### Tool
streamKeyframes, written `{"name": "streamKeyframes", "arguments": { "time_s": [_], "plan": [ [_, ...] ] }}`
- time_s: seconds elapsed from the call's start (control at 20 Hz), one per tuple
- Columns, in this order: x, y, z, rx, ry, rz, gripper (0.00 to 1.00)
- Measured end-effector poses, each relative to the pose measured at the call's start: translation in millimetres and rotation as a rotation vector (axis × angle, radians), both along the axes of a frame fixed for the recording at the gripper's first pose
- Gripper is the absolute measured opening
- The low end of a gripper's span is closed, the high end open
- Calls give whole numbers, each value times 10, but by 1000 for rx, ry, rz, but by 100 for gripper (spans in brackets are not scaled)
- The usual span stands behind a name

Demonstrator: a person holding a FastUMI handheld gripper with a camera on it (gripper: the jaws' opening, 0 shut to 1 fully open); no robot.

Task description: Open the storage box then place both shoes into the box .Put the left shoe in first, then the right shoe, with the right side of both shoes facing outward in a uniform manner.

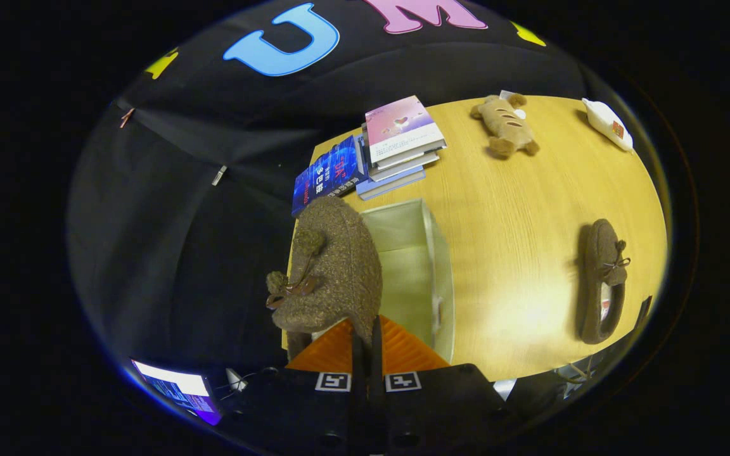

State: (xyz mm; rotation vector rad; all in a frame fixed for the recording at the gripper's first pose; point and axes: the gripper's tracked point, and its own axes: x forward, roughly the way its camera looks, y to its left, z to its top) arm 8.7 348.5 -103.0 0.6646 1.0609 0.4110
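My gripper [365, 329] is shut on the heel rim of a fuzzy brown shoe [333, 266] with a bow and pom-poms. The shoe hangs toe-forward just ahead of the fingers, over the left wall of the open translucent storage box [431, 253]. Part of the box's pale inside shows beside the shoe. A second brown shoe [602, 278] lies flat on the wooden table [517, 209], well to the right of the box, with its opening toward me.
A stack of books [397, 142] and a blue book [327, 174] lie beyond the box. A plush toy [504, 125] and a white packet [607, 122] sit at the table's far side. A lit screen [178, 389] is low on the left, off the table.
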Motion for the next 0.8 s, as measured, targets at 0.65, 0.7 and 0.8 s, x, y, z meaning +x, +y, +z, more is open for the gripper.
{"name": "streamKeyframes", "arguments": {
  "time_s": [0.65, 0.7, 0.8],
  "plan": [
    [35, 601, -382, -55, 56, -27, 5],
    [31, 612, -373, -45, 55, -24, 6],
    [34, 698, -340, 3, 56, -2, 11]
  ]
}}
